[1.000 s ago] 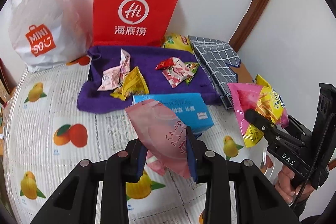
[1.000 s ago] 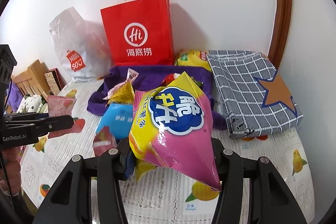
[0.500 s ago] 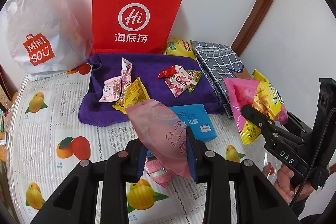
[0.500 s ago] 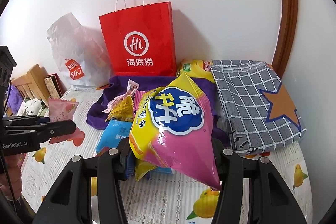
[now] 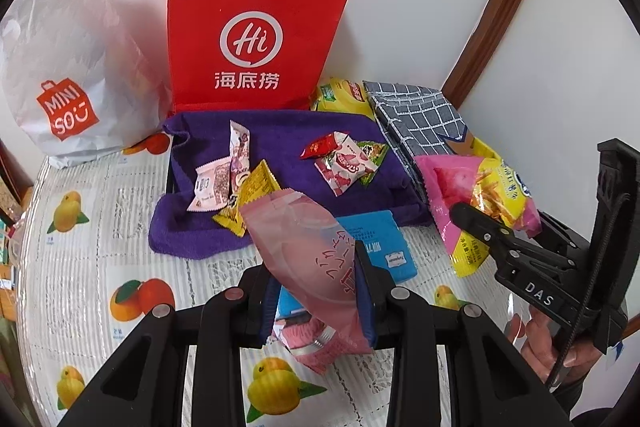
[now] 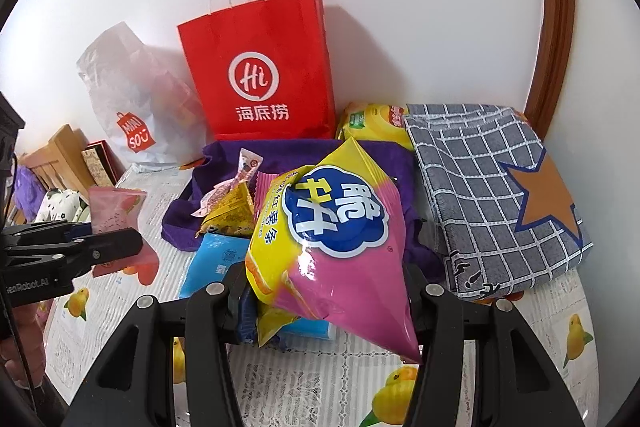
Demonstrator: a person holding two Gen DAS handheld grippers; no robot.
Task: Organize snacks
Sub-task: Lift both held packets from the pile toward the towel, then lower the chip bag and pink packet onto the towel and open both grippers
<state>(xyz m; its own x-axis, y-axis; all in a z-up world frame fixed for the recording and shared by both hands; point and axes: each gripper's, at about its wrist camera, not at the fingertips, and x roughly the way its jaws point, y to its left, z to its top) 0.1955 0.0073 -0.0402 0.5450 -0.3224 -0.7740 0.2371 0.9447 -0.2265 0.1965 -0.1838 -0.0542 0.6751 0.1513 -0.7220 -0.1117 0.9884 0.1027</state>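
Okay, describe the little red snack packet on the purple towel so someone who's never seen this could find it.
Find the red paper bag against the wall; the purple towel lies in front of it. On the towel's right side sits the small red packet, beside a pink-and-white packet and a green packet. It alone is plain red.

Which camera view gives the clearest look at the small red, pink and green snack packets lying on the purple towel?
The left wrist view: the small snack packets lie unobstructed on the purple towel. In the right wrist view, the big yellow-and-pink chip bag held in the right claw hides that spot; only towel edges show.
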